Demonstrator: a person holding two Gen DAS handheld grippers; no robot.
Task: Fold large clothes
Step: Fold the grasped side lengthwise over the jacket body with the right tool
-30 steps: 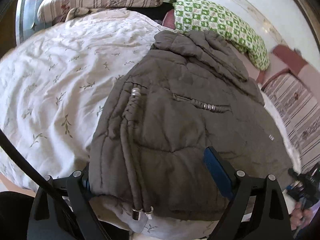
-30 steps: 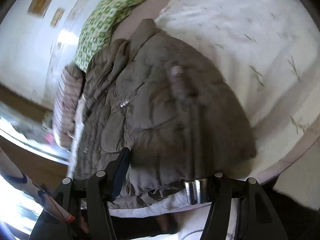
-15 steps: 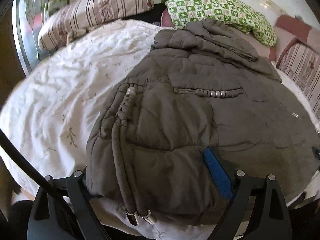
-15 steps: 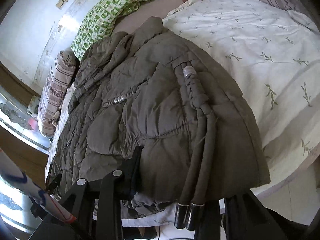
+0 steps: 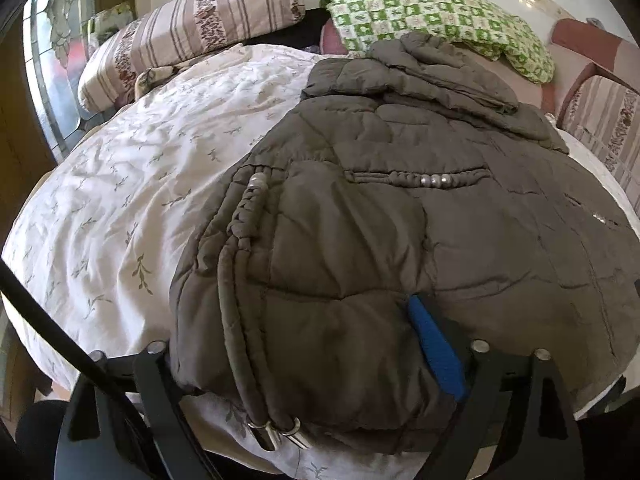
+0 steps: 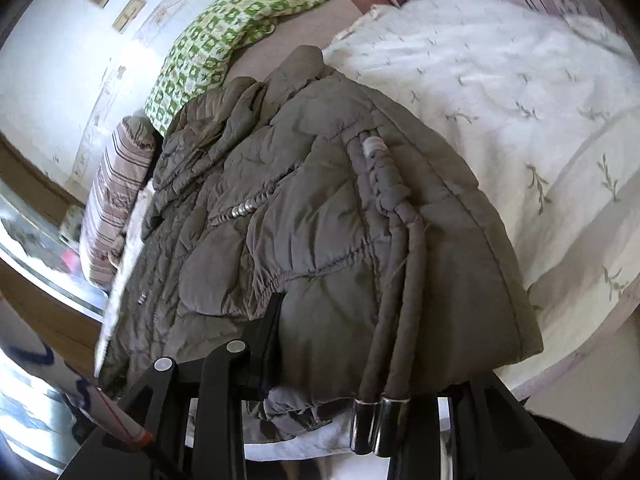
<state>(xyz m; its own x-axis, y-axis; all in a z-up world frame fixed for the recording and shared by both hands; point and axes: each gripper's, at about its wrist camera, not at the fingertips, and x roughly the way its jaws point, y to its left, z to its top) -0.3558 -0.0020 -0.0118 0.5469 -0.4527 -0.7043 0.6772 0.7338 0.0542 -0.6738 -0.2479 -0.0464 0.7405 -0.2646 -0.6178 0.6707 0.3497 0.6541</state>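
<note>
A large grey-brown padded jacket (image 5: 400,220) lies spread on the bed, hood toward the pillows. Its braided drawcords with metal ends (image 5: 276,434) hang over the near hem. My left gripper (image 5: 304,360) has its fingers wide apart on either side of the jacket's hem corner; the blue pad (image 5: 434,350) rests against the fabric. In the right wrist view the same jacket (image 6: 320,220) fills the middle. My right gripper (image 6: 368,340) also stands wide around the hem, with the cords' metal tips (image 6: 378,426) between its fingers.
The bed is covered by a white quilt with leaf print (image 5: 132,184). A striped pillow (image 5: 192,28) and a green checked pillow (image 5: 432,16) lie at the head. A striped cushion (image 5: 608,120) is at right. The bed edge is just under the grippers.
Both views have swung and steadied, bringing the jacket more square and nearer. The hem stays between the fingers of both grippers; the jacket's lie has barely changed.
</note>
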